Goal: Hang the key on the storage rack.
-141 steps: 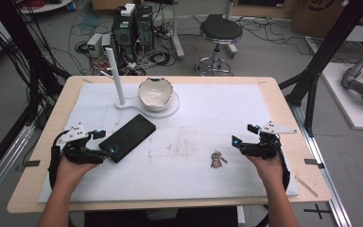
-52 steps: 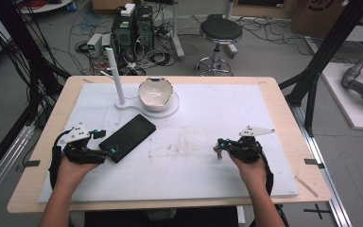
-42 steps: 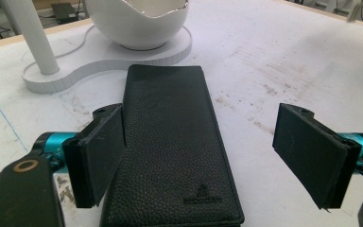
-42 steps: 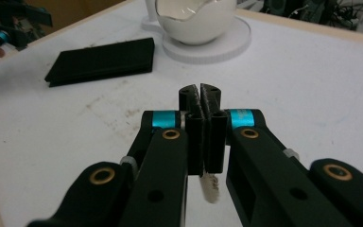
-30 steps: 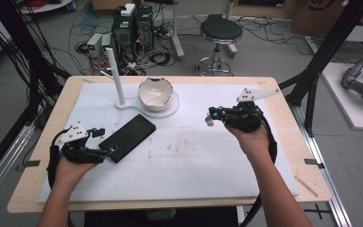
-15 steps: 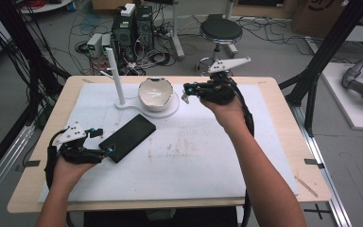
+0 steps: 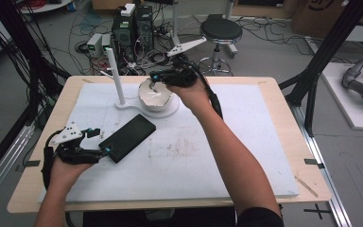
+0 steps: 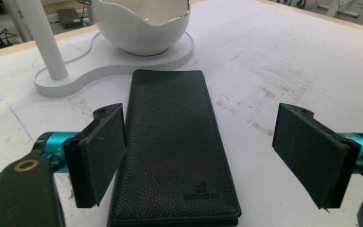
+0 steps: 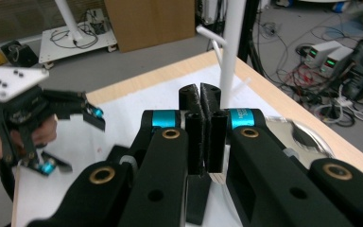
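While our left gripper (image 8: 203, 161) rests on the table (image 7: 246, 156) with jaws spread either side of the wallet's (image 8: 175, 151) near end, our right gripper (image 7: 157, 78) hangs over the bowl (image 7: 154, 94), jaws pressed together; whether they pinch anything, we cannot tell.

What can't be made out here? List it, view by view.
- Bowl contents: high view, the right gripper partly covers it; left gripper view, its wall hides the inside.
- Anything pinched in the right gripper: closed jaws hide it.
- Wallet stamp: too small to read.
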The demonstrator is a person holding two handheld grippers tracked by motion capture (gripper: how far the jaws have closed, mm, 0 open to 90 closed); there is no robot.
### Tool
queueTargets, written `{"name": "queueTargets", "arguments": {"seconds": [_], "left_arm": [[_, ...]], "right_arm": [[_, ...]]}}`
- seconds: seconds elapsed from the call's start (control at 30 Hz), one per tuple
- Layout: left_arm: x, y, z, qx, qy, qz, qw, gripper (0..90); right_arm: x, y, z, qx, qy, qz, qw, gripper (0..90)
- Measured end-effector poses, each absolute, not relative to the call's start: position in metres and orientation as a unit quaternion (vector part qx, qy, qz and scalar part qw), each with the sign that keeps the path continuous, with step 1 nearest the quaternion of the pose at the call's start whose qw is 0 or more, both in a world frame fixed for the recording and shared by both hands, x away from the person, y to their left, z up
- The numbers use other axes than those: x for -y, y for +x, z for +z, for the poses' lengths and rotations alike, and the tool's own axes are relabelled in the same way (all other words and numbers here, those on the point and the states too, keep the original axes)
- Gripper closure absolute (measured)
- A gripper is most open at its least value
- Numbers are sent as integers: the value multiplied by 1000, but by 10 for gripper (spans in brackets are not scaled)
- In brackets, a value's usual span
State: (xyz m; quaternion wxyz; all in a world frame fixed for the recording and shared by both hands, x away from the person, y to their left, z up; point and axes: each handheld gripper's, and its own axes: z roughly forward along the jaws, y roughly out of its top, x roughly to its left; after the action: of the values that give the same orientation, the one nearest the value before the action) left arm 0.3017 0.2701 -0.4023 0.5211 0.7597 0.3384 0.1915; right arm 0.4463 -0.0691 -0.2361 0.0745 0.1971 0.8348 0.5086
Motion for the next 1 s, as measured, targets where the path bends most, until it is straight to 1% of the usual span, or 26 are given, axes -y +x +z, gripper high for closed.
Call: {"name": "queueTargets", "arguments": {"seconds": [0.13, 0.2, 0.23, 0.27, 0.3, 0.33, 0.37, 0.47, 0.5, 0.53, 0.63, 0.8, 0.9, 1.0], "left_arm": [[-269, 301, -401, -337, 760, 191, 522, 181], [-268, 301, -401, -335, 761, 191, 522, 181], [-268, 301, -401, -334, 762, 191, 521, 181], [-268, 301, -402, -335, 762, 191, 520, 181], [-268, 301, -402, -335, 762, 191, 520, 181], [-269, 301, -402, -336, 762, 192, 519, 181], [-270, 301, -403, -337, 762, 192, 518, 181], [-270, 301, -404, -338, 762, 191, 519, 181], [-270, 301, -404, -337, 762, 190, 519, 181], [-270, 301, -404, -337, 762, 189, 519, 181], [-269, 301, -404, -335, 764, 188, 519, 181], [-267, 301, -404, -334, 764, 189, 518, 182], [-267, 301, -403, -333, 764, 191, 519, 182], [-267, 301, -403, -332, 764, 190, 520, 182]], "right_arm": [[36, 463, -235, -841, 193, 502, 59, 900], [29, 466, -234, -842, 191, 502, 56, 900], [16, 473, -233, -844, 190, 500, 50, 900], [16, 473, -233, -844, 190, 500, 50, 900], [3, 479, -232, -846, 185, 497, 47, 900], [3, 479, -232, -846, 185, 497, 47, 900], [-11, 486, -232, -847, 184, 496, 44, 900], [-20, 491, -232, -851, 183, 490, 43, 900], [-30, 496, -234, -854, 187, 483, 43, 900], [-34, 498, -235, -854, 183, 485, 46, 900], [-43, 503, -238, -854, 189, 484, 34, 900], [-54, 509, -242, -857, 186, 479, 38, 900], [-64, 514, -245, -859, 189, 476, 27, 900], [-68, 517, -246, -857, 194, 477, 31, 900]]}}
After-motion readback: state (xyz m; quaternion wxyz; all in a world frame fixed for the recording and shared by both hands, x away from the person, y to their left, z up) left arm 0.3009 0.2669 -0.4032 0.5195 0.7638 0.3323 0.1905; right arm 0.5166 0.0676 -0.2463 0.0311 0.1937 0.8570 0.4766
